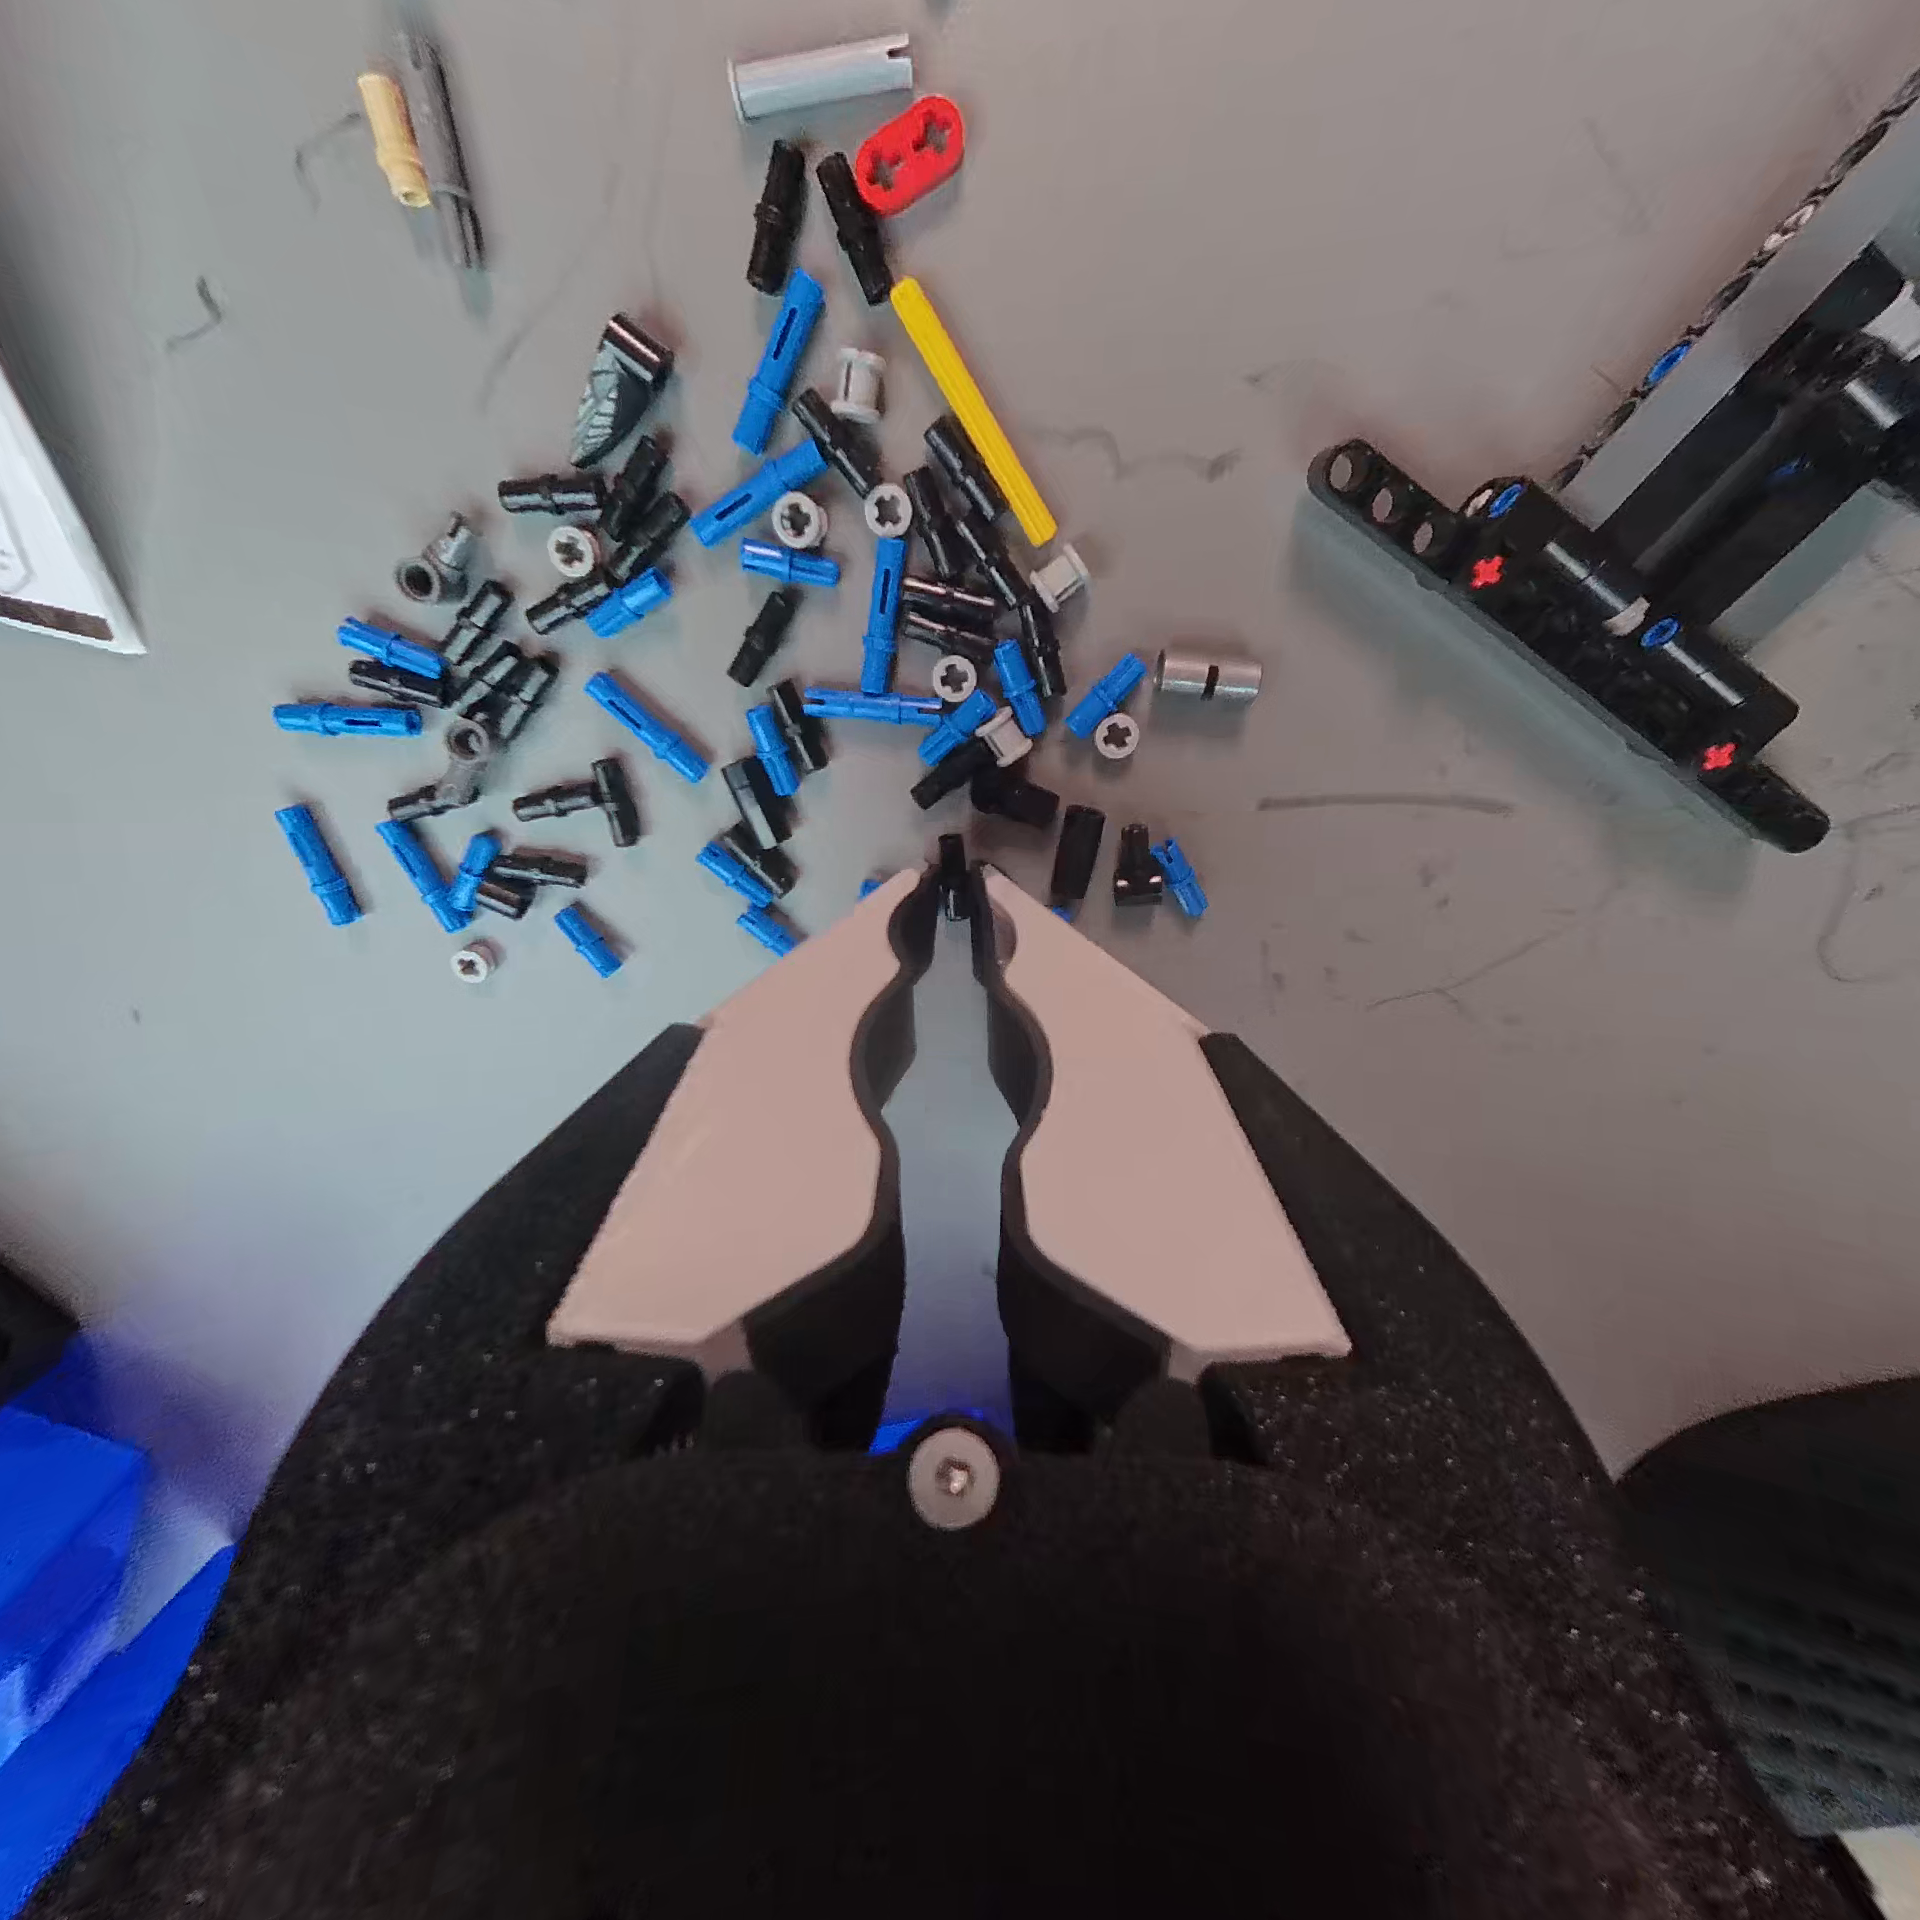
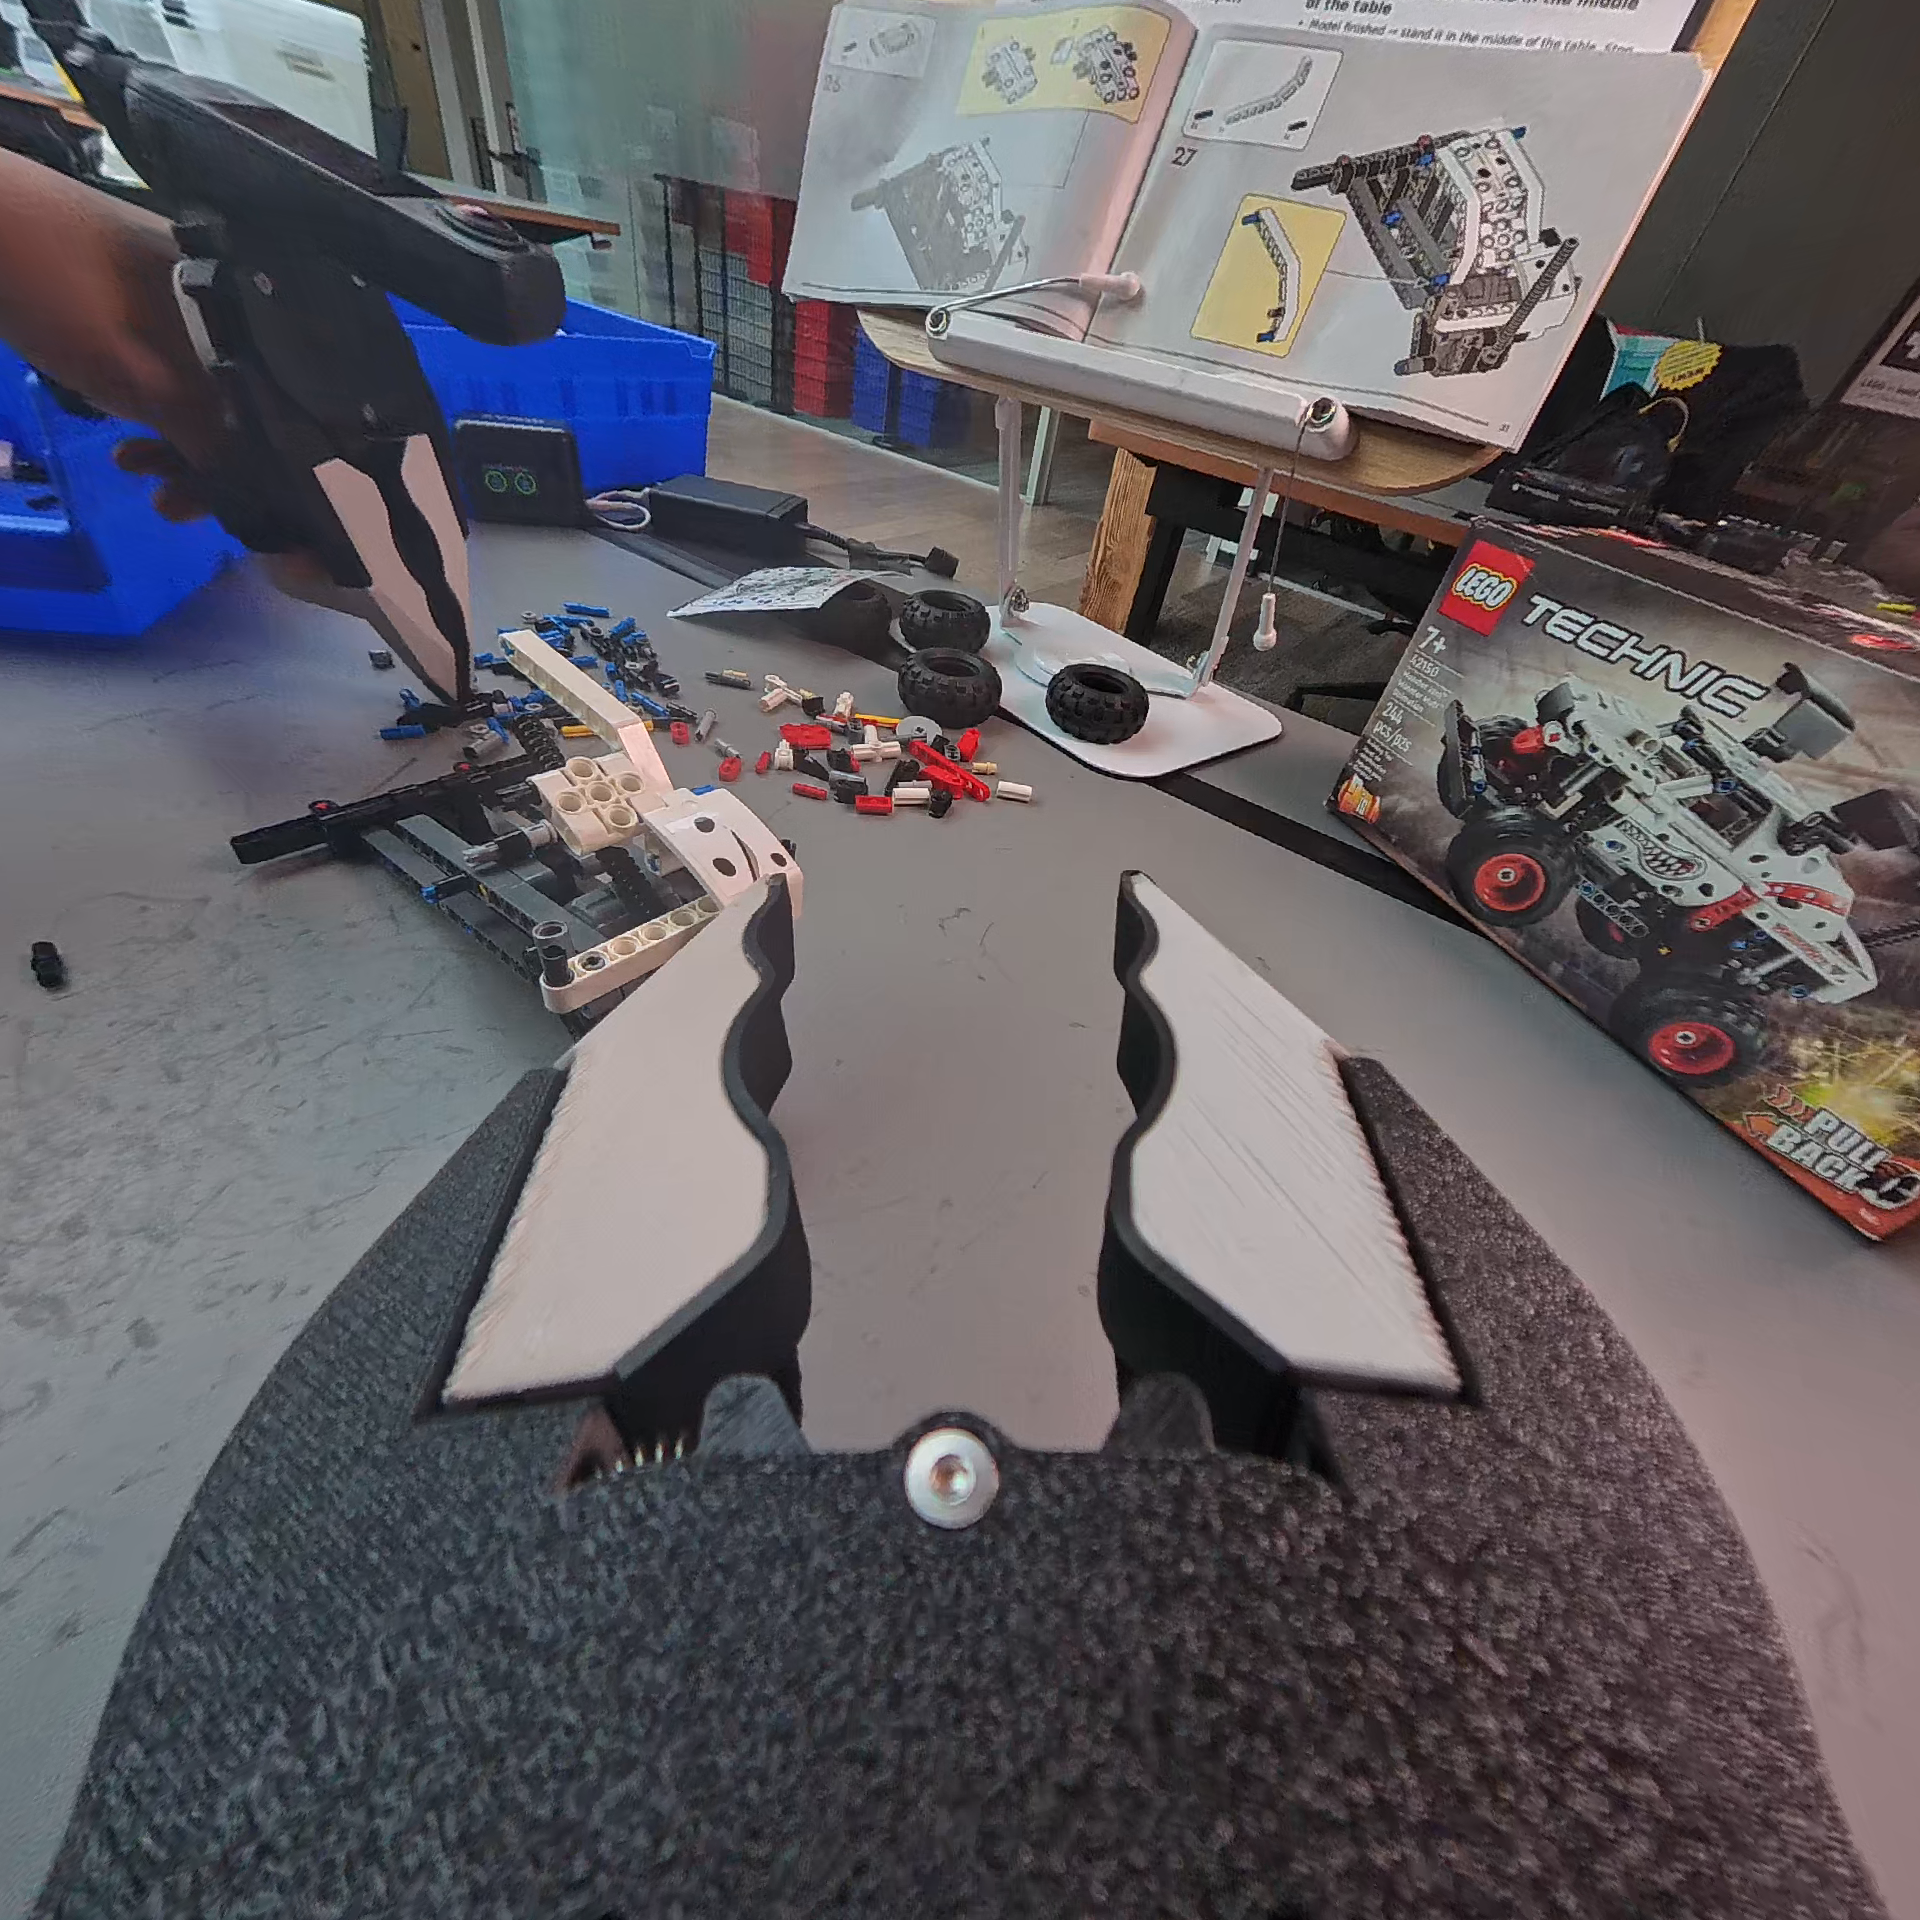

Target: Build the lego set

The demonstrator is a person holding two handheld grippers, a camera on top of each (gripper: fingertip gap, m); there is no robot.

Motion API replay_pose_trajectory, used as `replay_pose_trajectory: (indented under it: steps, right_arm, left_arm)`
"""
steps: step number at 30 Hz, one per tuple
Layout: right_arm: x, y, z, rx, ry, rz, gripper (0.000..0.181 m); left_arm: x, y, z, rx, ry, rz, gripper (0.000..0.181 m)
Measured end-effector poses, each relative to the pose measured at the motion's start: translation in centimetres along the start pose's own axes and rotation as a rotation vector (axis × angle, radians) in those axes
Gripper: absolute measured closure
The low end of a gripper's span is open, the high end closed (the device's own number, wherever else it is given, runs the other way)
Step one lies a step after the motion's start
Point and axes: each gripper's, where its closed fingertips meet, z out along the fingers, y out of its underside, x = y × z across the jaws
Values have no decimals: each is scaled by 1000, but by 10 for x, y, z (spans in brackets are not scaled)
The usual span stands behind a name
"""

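My left gripper (image 1: 954,883) is shut on a small black pin (image 1: 952,868) at the near edge of a heap of blue and black pins (image 1: 665,644) on the grey table. It also shows in the right wrist view (image 2: 452,686), tips down in the pin heap. The part-built model (image 2: 582,842), black and grey beams with white panels, lies on the table; its black beam shows in the left wrist view (image 1: 1558,623). My right gripper (image 2: 945,914) is open and empty, hovering just right of the model.
A second pile of red, white and black parts (image 2: 883,758) lies behind the model. Three black tyres (image 2: 951,686) sit by the book stand (image 2: 1143,717) holding the open instruction booklet (image 2: 1195,177). The set box (image 2: 1683,831) stands right. Blue bins (image 2: 582,384) stand far left. Some 35 cm of space lies between my two pairs of fingers.
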Motion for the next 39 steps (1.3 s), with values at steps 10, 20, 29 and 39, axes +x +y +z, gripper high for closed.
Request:
replay_pose_trajectory:
  steps: [10, 20, 29, 39]
  right_arm:
    - [2, 0, 0, 3, 3, 9, 120]
    - [-1, -2, 0, 10, 13, -1, 122]
    - [1, -1, 0, 8, 13, 7, 122]
    - [3, -3, -2, 14, 15, 4, 122]
  left_arm:
    - [142, -22, -51, 269, 200, 337, 176]
    - [164, -2, -12, 250, 174, 294, 171]
    - [35, -45, -49, 388, -14, -9, 164]
    - [5, -42, 2, 167, 92, -269, 170]
